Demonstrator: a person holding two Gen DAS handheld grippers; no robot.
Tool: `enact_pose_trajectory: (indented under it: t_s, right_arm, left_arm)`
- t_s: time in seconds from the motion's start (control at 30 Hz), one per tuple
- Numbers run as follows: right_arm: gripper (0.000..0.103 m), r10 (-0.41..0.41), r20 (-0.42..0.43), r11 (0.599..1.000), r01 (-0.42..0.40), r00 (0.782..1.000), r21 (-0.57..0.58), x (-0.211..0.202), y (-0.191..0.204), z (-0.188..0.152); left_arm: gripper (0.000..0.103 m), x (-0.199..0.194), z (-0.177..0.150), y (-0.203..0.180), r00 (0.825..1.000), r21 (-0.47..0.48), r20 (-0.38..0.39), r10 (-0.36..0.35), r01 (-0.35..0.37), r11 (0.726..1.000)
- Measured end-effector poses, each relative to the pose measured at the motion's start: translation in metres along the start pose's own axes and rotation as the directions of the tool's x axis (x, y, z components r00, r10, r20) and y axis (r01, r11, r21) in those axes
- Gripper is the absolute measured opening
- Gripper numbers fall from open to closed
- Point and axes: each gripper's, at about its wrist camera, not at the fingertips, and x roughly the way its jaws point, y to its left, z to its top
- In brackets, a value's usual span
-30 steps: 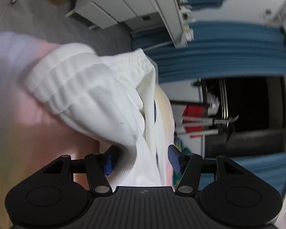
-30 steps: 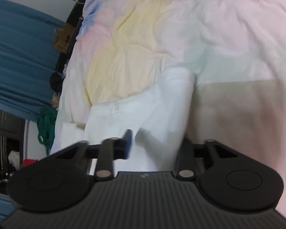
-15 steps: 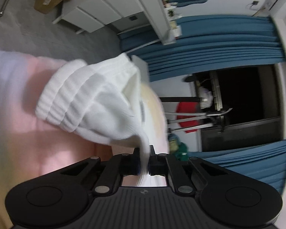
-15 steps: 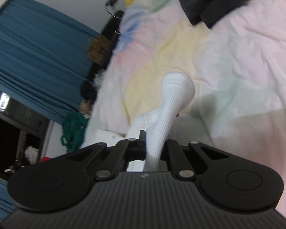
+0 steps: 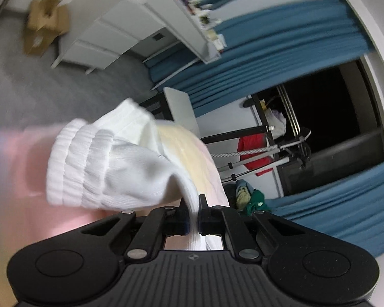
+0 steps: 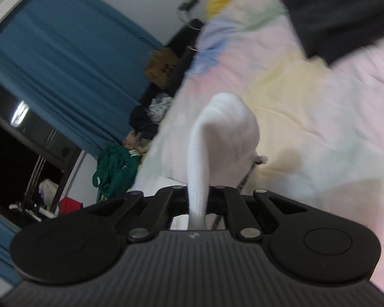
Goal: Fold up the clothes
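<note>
Two grippers, each clamped on a white sock above the pastel bedspread.

In the left wrist view the left gripper (image 5: 194, 213) pinches the white sock (image 5: 110, 168), its ribbed cuff bunched toward 10 o'clock over the bedspread (image 5: 18, 179); in the right wrist view the right gripper (image 6: 197, 199) is closed on white sock fabric (image 6: 217, 133) rising toward 12 o'clock; a black garment (image 6: 340, 15) lies at 1 o'clock, a green garment (image 6: 115, 168) at 9 o'clock; blue curtains (image 5: 268, 58) hang beyond.

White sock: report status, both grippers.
Left gripper shut on white sock. Right gripper shut on its other end. Sock lifted above bedspread. Nothing blocking.
</note>
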Motion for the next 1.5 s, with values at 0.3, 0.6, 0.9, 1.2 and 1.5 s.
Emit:
enact_pose_trajectory:
  t_s: [0.3,0.6,0.9,1.2,1.5]
  right_arm:
    - [0.005,-0.027,0.056,0.972,0.04,0.998,-0.233,0.149,0.128,-0.009]
    - [0.005,-0.158,0.021,0.875,0.15,0.987,-0.46,0.307,0.159,-0.077]
    - [0.017,-0.129,-0.075,0.869,0.076,0.989,-0.489,0.322,0.144,-0.081]
    - [0.068,0.083,-0.146,0.939,-0.127,0.986,-0.318,0.214,0.121,-0.025]
    - [0.07,0.236,-0.306,0.97,-0.205,0.922,0.13,0.134,0.006,-0.04]
  left_arm:
    - [0.004,0.177,0.054,-0.073,0.988,0.169,0.076,0.136,-0.147,0.974]
    - [0.004,0.352,0.062,-0.065,0.932,0.289,0.065,0.356,-0.359,0.888]
    - [0.012,0.382,0.051,-0.069,0.919,0.388,0.063,0.389,-0.381,0.839]
    - [0.053,0.262,0.044,-0.093,0.97,0.345,0.049,0.239,-0.241,0.907]
    - [0.081,0.161,-0.001,0.003,0.986,0.03,-0.033,0.164,-0.163,0.986]
